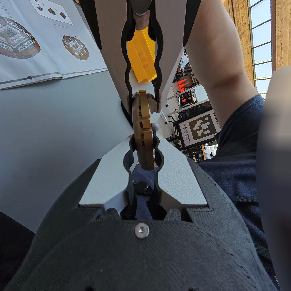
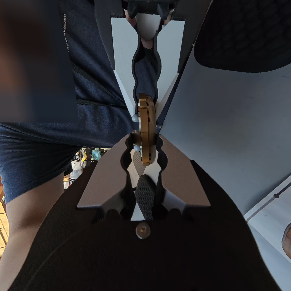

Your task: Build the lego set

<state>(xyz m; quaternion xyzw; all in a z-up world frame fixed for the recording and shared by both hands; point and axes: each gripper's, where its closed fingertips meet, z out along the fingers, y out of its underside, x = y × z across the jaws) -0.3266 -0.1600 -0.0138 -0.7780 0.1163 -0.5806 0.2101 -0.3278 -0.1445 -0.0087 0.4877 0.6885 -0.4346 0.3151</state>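
Note:
A round brown and tan lego assembly (image 1: pixel 144 133) is held edge-on, in the air, between both grippers. My left gripper (image 1: pixel 144 137) is shut on its lower edge. My right gripper (image 1: pixel 144 108) comes in from above and is shut on its upper edge. In the right wrist view, the right gripper (image 2: pixel 144 137) clamps the assembly (image 2: pixel 148 126) from below, and the left gripper (image 2: pixel 146 107) clamps it from the top. Small white ball pieces (image 2: pixel 135 118) stick out of one face of the assembly; one shows in the left wrist view (image 1: pixel 155 126).
An open instruction booklet (image 1: pixel 47 47) lies on the grey table (image 1: pixel 63 126) at upper left; its corner also shows in the right wrist view (image 2: pixel 275 212). A yellow plastic piece (image 1: pixel 141 55) sits behind the right gripper. The person's arm (image 1: pixel 217 55) and dark shirt are at right. A sign with a black-and-white marker (image 1: pixel 200 127) stands behind. Left and right tips are no more than a few centimetres apart.

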